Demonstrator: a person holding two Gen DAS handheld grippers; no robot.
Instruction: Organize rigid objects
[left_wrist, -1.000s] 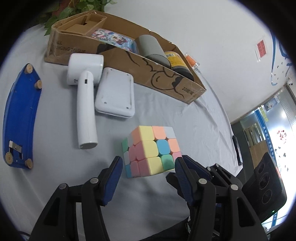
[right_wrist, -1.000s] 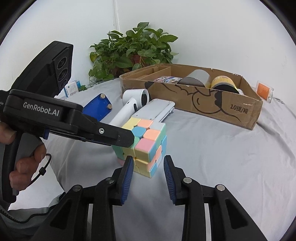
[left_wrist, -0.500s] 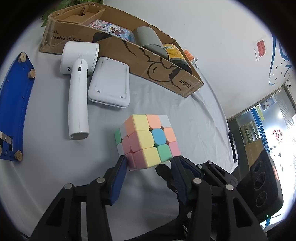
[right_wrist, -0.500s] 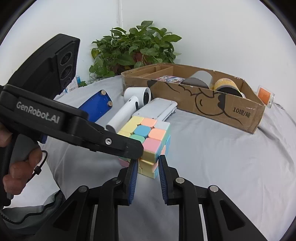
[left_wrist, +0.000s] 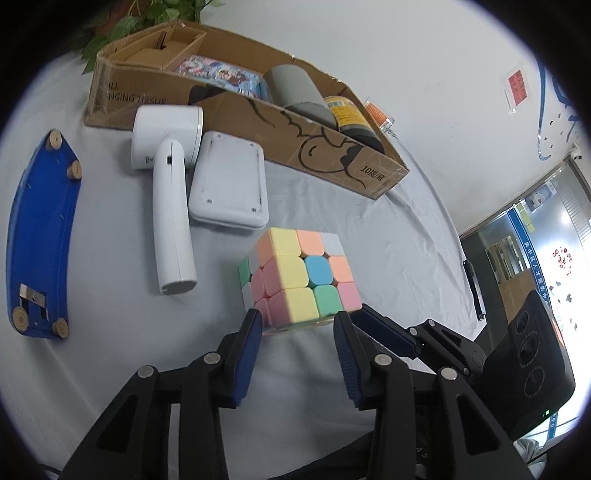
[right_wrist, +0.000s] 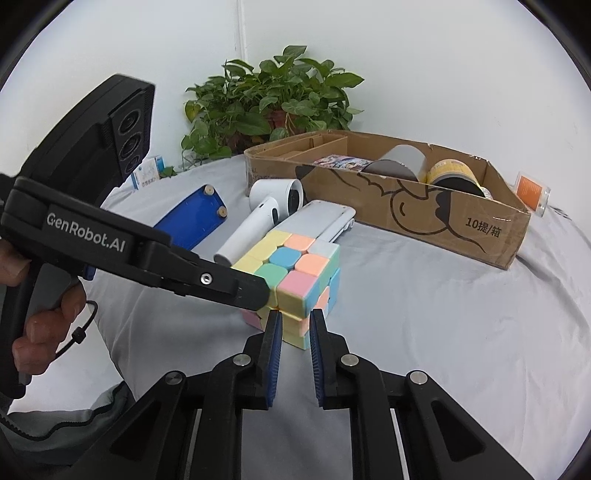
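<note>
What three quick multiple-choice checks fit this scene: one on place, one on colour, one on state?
1. Where is the cube?
A. in the box
B. on the blue board
C. on the table, outside the box

2. What colour is the centre tile of the cube's top face?
A. blue
B. yellow
C. white

3. How do the fingers of the left hand-held gripper stand?
A. pressed together
B. apart, one on each side of the cube
C. inside the box

Answers:
1 C: the cube stands on the cloth, in front of the white pad.
2 A: a blue tile sits mid-face, with peach, yellow, pink and green tiles around it.
3 B: both wrist views show the tips at the cube's sides; whether they clamp it cannot be told.
</note>
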